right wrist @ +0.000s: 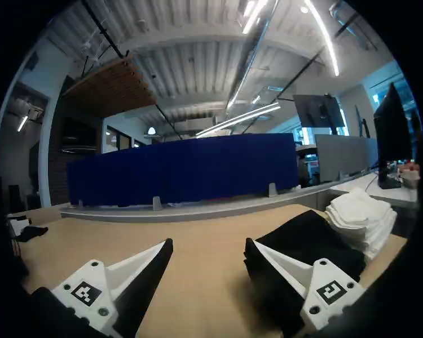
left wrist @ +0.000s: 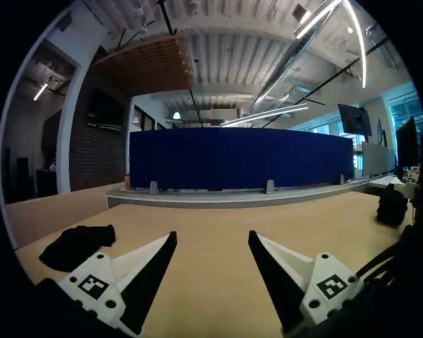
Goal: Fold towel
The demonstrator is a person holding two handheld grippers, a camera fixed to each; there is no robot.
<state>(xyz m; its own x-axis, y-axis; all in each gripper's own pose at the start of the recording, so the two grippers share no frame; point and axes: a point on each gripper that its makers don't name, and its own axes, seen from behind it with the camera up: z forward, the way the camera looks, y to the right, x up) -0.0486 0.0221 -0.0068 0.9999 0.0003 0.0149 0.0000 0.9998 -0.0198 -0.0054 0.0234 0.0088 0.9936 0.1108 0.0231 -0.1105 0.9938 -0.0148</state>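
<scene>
1. Left gripper view: the left hand-held gripper (left wrist: 212, 233) is released, its two fingers spread wide with bare bench (left wrist: 223, 270) between them; it grasps nothing.
2. The black towel (left wrist: 76, 245) lies crumpled on the bench, off to the left of that gripper's left finger and just beside it in the picture; it sits outside the gap between the fingers, and I cannot tell whether the finger touches it.
3. Straight ahead, a blue divider (left wrist: 239, 158) runs across the far edge of the bench; at the far right a dark lump (left wrist: 393, 205) sits on the bench, too dim to name.
4. Right gripper view: the right hand-held gripper (right wrist: 208, 241) is also released, fingers wide apart over the wood and holding nothing.
5. A folded black pile (right wrist: 313, 239) lies on the bench at this gripper's right finger, which overlaps its near edge; contact or a small gap, I cannot tell.
6. Just beyond the black pile, touching its far side, sits a folded white pile (right wrist: 361, 219), neat and squared.
7. Far to the left, well apart from the right gripper, a small dark cloth (right wrist: 31, 231) lies on the bench.
</scene>
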